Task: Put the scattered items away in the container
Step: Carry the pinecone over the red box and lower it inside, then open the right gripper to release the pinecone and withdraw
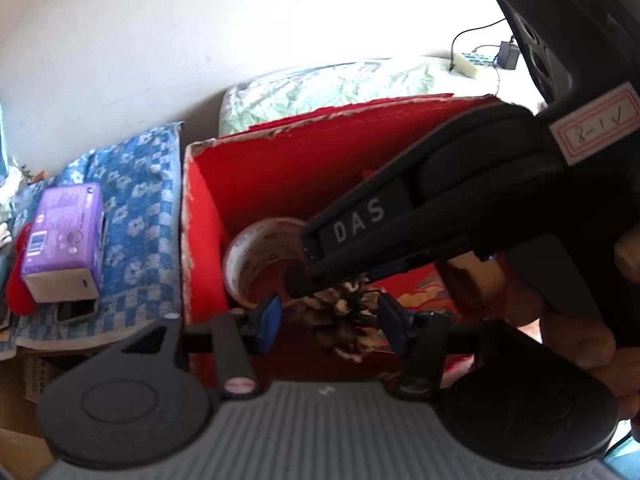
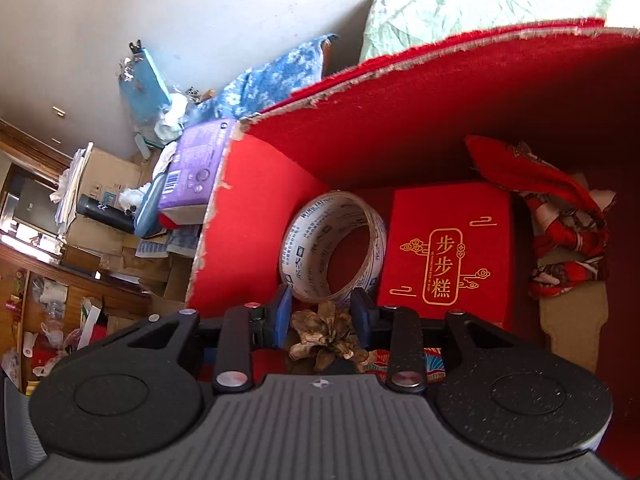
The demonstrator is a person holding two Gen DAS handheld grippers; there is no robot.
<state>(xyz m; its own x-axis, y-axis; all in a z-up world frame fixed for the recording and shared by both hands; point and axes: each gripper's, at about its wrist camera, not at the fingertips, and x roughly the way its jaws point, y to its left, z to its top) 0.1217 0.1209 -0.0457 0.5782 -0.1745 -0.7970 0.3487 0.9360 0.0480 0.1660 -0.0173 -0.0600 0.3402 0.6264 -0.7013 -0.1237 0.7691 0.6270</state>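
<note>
A red cardboard box [image 1: 256, 168] [image 2: 400, 120] is the container. Inside lie a roll of tape [image 2: 334, 248] [image 1: 248, 256], a red gift box with gold characters [image 2: 448, 256] and a red patterned cloth [image 2: 560, 224]. My right gripper [image 2: 322, 320] reaches down into the box and its blue pads [image 2: 282, 312] close on a brown pine cone [image 2: 328, 336]. In the left wrist view the right gripper's black body [image 1: 420, 216] crosses the box, with the pine cone [image 1: 344, 316] at its tip. My left gripper [image 1: 330, 320] is open, its fingers either side of the cone without gripping it.
A purple carton [image 1: 64, 240] [image 2: 196, 168] lies on a blue checked cloth [image 1: 136, 208] left of the box, over a phone [image 1: 76, 310]. A green patterned pillow [image 1: 328, 92] sits behind the box. Cluttered shelves and cartons [image 2: 80, 220] stand at far left.
</note>
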